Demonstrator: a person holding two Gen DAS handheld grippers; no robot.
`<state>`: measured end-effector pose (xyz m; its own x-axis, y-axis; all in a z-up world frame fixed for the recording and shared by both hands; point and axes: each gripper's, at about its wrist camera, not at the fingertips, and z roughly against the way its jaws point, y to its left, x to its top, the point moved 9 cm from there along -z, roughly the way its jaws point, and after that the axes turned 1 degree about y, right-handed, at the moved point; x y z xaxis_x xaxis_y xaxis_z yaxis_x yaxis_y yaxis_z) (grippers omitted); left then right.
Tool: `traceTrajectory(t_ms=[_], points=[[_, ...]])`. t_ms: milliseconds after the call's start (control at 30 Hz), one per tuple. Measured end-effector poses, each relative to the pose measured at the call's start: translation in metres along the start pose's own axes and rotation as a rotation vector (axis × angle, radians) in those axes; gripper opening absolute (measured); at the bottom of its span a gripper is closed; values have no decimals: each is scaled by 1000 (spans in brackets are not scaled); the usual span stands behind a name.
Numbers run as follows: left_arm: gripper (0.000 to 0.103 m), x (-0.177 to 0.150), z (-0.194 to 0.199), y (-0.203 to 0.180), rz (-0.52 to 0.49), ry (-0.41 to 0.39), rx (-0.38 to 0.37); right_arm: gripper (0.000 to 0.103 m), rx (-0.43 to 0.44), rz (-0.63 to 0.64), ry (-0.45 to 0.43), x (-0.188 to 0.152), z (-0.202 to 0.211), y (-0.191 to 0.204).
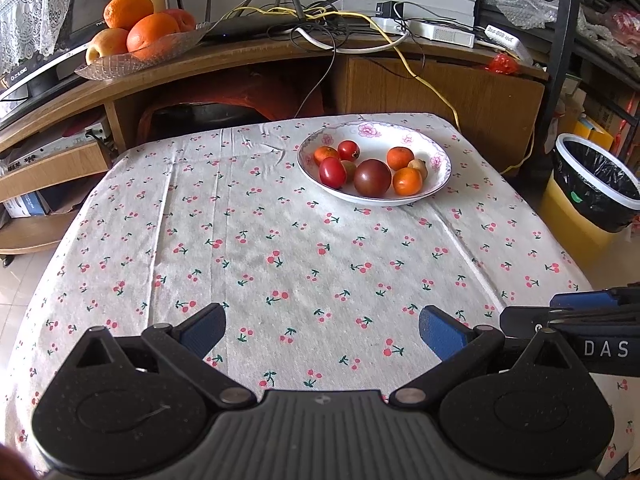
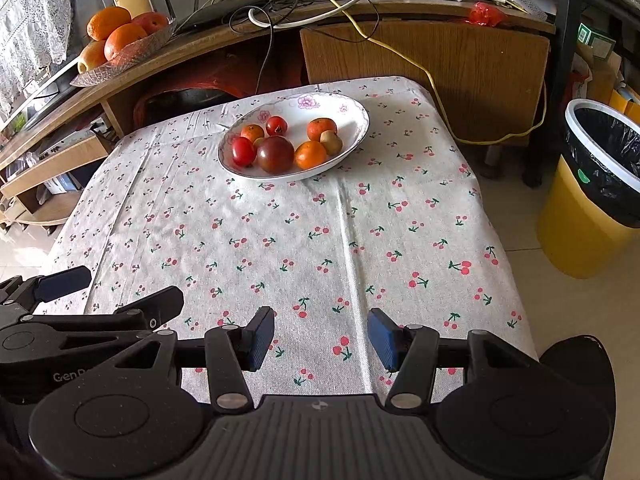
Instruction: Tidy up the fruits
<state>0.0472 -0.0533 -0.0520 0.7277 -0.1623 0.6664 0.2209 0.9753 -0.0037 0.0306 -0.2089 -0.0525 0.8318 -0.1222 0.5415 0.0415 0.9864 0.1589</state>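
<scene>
The white floral porcelain bowl [image 2: 352,112] of small fruits lies upper centre, well ahead; right gripper [image 2: 321,338] nearer, left gripper [image 1: 322,330] beside it, both spread and empty.

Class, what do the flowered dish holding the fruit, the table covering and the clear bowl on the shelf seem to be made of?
Flowered dish: probably glazed ceramic or porcelain; white, glossy, with printed pink flowers.
Table covering: woven fabric, matte; it shows fold creases and a cherry print.
Clear bowl: likely cut glass, possibly plastic; it is transparent with a faceted pattern.

A home living room: cherry-print tablecloth [image 1: 280,240], wooden TV stand [image 1: 240,56], router [image 1: 256,26], lined wastebasket [image 1: 592,184].
</scene>
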Motion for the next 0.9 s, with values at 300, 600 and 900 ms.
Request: traceTrajectory(t_ms=[300, 600, 900], points=[[103, 0, 0, -1, -1, 3, -5, 49, -2, 0, 2, -2, -1, -2], [103, 0, 0, -2, -3, 3, -5, 49, -4, 1, 3, -2, -1, -2], [103, -1, 0, -2, -3, 2, -5, 49, -4, 1, 3, -2, -1, -2]])
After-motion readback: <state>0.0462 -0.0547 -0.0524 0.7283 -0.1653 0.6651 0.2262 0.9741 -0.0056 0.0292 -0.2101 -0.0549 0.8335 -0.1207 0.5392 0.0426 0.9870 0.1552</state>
